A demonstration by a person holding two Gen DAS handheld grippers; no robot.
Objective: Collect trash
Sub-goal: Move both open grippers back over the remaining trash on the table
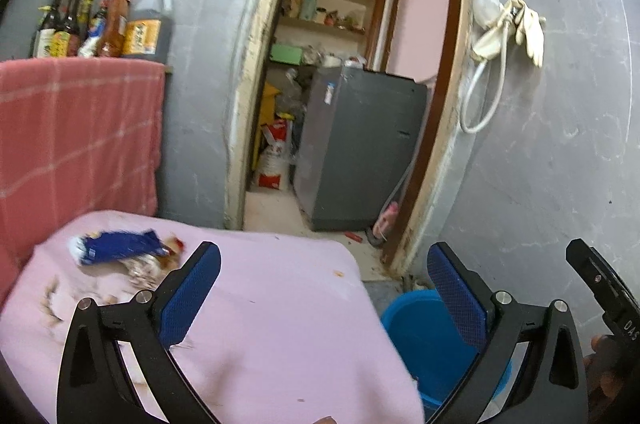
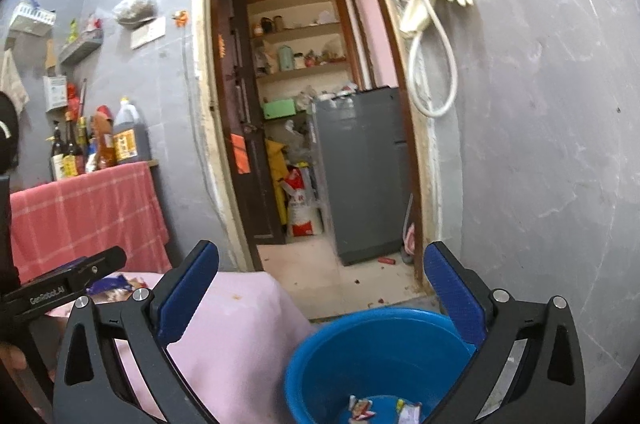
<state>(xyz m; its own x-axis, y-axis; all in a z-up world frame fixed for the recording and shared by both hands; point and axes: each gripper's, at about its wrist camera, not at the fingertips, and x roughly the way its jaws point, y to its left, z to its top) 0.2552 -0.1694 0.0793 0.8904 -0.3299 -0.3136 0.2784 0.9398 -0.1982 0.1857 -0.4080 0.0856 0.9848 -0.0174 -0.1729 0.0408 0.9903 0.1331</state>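
My left gripper [image 1: 324, 264] is open and empty above a table with a pink cloth [image 1: 272, 324]. A blue snack wrapper [image 1: 120, 248] and torn scraps [image 1: 52, 304] lie on the cloth's far left. Past the table's right edge, a blue bucket [image 1: 420, 336] stands on the floor. My right gripper [image 2: 320, 264] is also open and empty, hovering above the bucket's rim [image 2: 316, 348]. Small wrappers [image 2: 362, 410] lie on the bucket's bottom. The blue wrapper [image 2: 110, 284] shows partly behind the left gripper's finger [image 2: 80, 272].
Ahead is an open doorway [image 2: 288, 128] with a grey appliance [image 2: 360, 172], sacks and shelves beyond it. Bottles [image 1: 104, 24] stand on a counter draped with a red checked cloth [image 1: 76, 132] at the left. Gloves and a hose [image 1: 516, 24] hang on the right wall.
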